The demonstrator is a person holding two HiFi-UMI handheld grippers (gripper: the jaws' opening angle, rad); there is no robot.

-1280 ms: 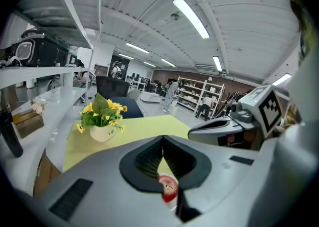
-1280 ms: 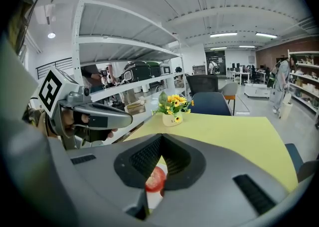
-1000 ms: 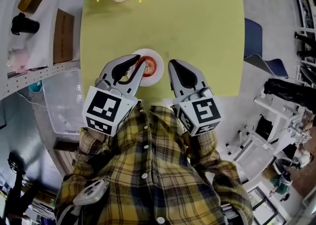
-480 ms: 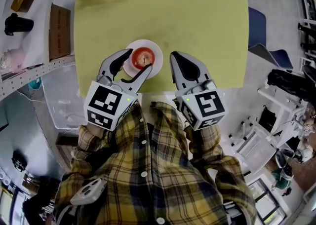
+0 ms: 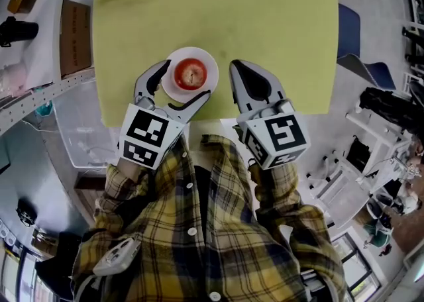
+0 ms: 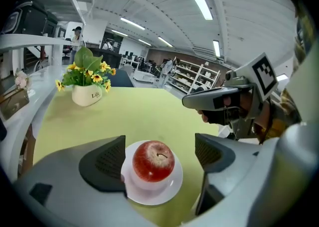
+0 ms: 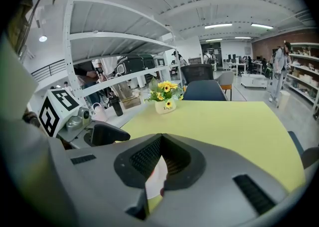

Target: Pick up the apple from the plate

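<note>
Head view, with both tongs views. A red apple (image 5: pixel 191 73) sits upright, stem uppermost, at the middle of a small white plate (image 5: pixel 211 61), which stands on the yellow-green worktop (image 5: pixel 278 22) near the edge closest to the person. The left tongs (image 5: pixel 184 79) reach over that edge, pointing forward and down, with one jaw to each side of the plate. In the left tongs view the jaws are wide apart and opening, and the apple (image 6: pixel 153 160) lies between the two ribbed pads (image 6: pixel 107 164). The left-hand pad stands just beside the fruit and covers part of the plate (image 6: pixel 167 194), the right-hand pad stands clear of it, and neither presses on the fruit. The right tongs (image 5: pixel 240 72) are held just to the right of the plate, apart from it, above the same worktop edge. In their own view the right tongs (image 7: pixel 160 149) have their jaws drawn together, leaving only a narrow slit with nothing gripped in it; a sliver of white and red shows through that slit. A white pot of yellow flowers (image 6: pixel 87 94) stands at the far side of the worktop, well apart from the plate. The person's yellow plaid shirt (image 5: pixel 199 241) fills the lower part of the head view.
</note>
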